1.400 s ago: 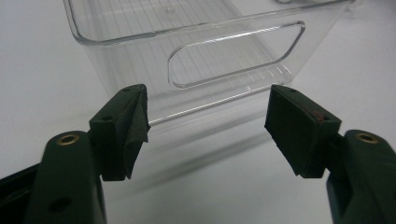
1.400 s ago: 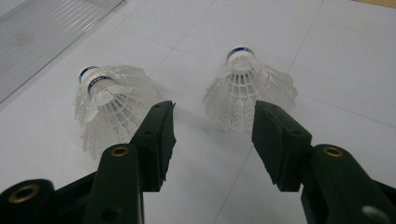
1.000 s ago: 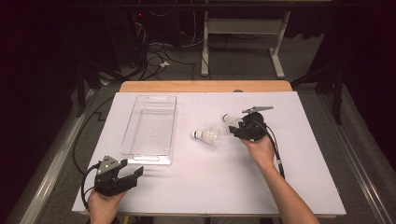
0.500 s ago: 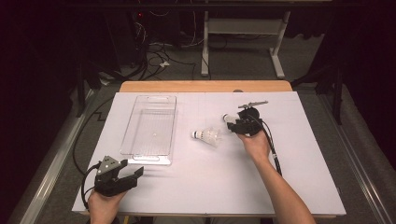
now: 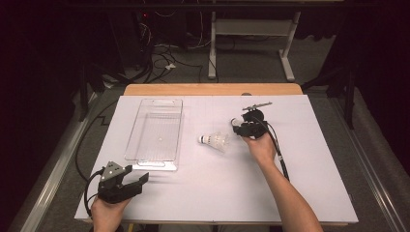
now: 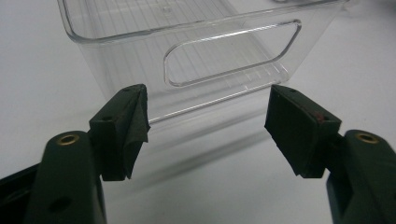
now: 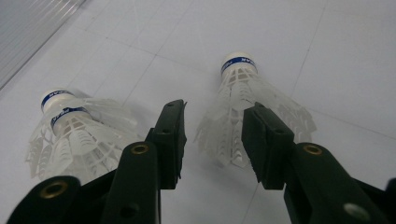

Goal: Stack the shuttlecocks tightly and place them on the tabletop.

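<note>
From above, my right claw (image 5: 238, 126) rests on the white table (image 5: 309, 193), its tip at one shuttlecock (image 5: 235, 122). A second shuttlecock (image 5: 215, 141) lies just to the left, between that claw and the clear plastic tray (image 5: 155, 129). My left claw (image 5: 138, 180) sits near the table's front left corner, just short of the tray's near end.

Looking along my left claw (image 6: 208, 126), its jaws stand wide apart with nothing between them, facing the tray's handle end (image 6: 229, 56).

Looking along my right claw (image 7: 212, 140), the jaws have just been closing around the skirt of the right-hand shuttlecock (image 7: 238, 93), not yet pressing it. The other shuttlecock (image 7: 74, 133) lies outside the jaws, to the left.
</note>
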{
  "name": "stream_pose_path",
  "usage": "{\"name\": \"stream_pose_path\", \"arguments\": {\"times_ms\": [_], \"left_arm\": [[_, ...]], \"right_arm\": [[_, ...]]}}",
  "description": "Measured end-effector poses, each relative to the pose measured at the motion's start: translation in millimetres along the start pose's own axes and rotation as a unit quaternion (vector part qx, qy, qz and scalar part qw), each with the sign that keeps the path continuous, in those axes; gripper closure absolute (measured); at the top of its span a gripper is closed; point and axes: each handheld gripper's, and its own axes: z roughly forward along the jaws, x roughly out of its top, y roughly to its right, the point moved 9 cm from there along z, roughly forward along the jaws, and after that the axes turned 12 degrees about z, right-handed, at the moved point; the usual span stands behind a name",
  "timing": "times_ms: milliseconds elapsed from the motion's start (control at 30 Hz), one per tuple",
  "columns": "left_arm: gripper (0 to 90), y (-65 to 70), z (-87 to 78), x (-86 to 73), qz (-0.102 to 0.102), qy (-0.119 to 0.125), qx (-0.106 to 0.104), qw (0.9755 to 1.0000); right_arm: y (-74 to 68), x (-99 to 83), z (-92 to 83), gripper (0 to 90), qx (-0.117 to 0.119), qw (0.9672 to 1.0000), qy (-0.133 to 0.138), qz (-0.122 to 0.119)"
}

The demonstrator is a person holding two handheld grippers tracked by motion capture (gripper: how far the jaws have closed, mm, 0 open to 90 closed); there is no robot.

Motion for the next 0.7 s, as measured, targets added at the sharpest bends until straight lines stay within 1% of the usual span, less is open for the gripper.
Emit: {"name": "stream_pose_path", "arguments": {"times_ms": [200, 433, 533, 700], "left_arm": [[31.0, 0.4, -0.3, 0.1, 0.001, 0.001, 0.001, 1.0], [31.0, 0.7, -0.3, 0.1, 0.0, 0.001, 0.0, 1.0], [31.0, 0.9, 0.0, 0.0, 0.001, 0.0, 0.0, 1.0], [31.0, 1.0, 1.0, 0.1, 0.003, -0.002, -0.001, 1.0]], "right_arm": [[1.3, -1.7, 5.9, 65.7, -0.006, 1.0, -0.007, 0.002], [1.5, -2.6, 9.2, 74.0, -0.008, 0.9999, -0.01, 0.0], [1.6, -3.0, 10.3, 77.5, -0.007, 0.9999, -0.011, 0.004], [4.4, -3.0, 9.6, 83.2, -0.01, 0.9998, -0.014, -0.001]]}}
